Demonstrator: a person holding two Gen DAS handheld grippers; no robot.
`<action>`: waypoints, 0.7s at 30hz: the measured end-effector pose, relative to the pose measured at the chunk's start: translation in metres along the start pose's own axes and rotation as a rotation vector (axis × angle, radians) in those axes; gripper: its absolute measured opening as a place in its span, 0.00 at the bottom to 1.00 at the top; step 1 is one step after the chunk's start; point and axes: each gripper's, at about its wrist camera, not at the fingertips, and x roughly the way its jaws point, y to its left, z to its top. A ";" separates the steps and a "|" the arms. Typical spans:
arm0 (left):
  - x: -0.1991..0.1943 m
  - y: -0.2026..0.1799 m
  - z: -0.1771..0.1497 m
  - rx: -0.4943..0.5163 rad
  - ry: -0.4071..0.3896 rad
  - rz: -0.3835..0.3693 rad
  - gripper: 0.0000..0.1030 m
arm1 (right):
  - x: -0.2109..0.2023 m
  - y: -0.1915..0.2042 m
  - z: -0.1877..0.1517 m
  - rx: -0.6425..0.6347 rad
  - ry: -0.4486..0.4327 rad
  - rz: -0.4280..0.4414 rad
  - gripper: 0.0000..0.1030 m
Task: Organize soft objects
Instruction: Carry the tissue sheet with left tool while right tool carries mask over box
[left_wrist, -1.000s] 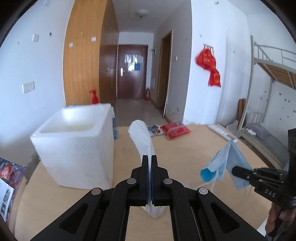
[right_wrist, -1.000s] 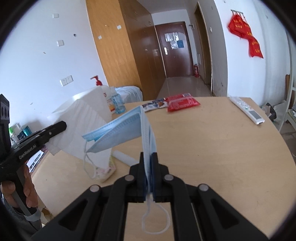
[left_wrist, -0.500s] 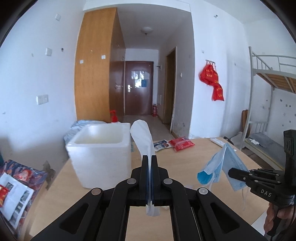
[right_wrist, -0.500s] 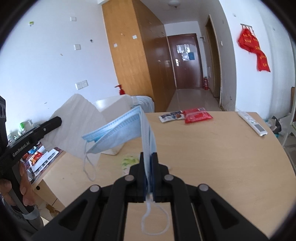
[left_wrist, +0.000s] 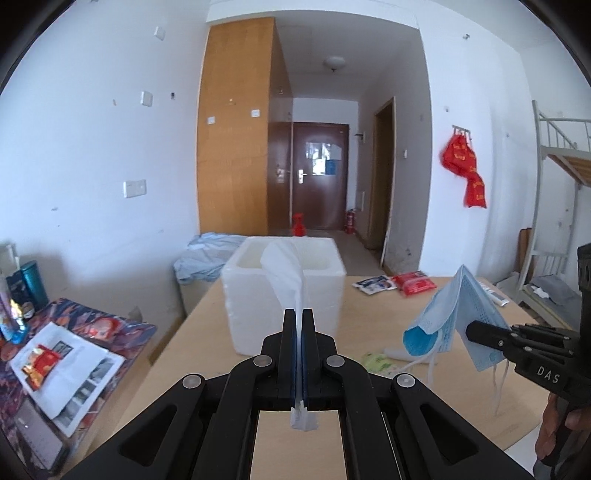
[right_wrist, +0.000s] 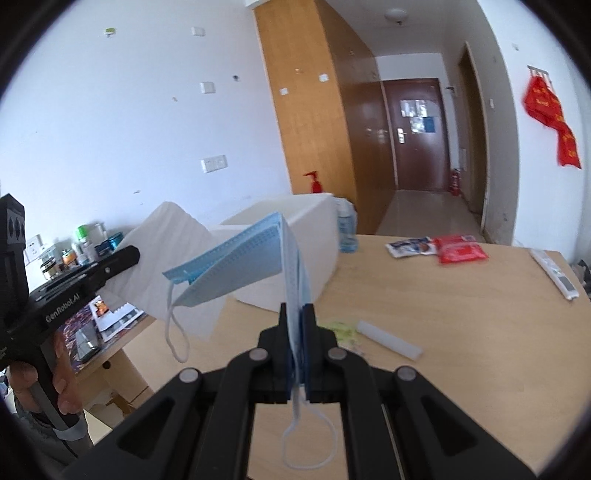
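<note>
- left gripper (left_wrist: 299, 314): jaws closed flat on a white tissue (left_wrist: 286, 275); the sheet is pinched at its lower edge and stands up out of the tips, its top flopping over.
- white foam box (left_wrist: 255, 306): sits open-topped on the wooden table (left_wrist: 369, 435), straight ahead of the left gripper and slightly below the tips. The tissue is seen right in front of the box's opening, so the left hand is judged the nearer one for a drop.
- right gripper (right_wrist: 297, 308): jaws clamped on a blue face mask (right_wrist: 236, 264); the mask's long axis fans out to the left, ear loops dangling.
- From the right gripper the box lies ahead and to the left, partly hidden behind the mask.
</note>
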 end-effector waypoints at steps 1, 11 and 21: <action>0.000 0.001 0.000 -0.001 0.000 0.009 0.01 | 0.002 0.003 0.000 -0.005 -0.001 0.010 0.06; 0.000 0.015 -0.001 -0.010 0.003 0.035 0.01 | 0.022 0.025 0.004 -0.027 0.006 0.083 0.06; 0.012 0.015 0.017 -0.016 -0.020 0.000 0.01 | 0.038 0.023 0.015 -0.011 0.021 0.074 0.06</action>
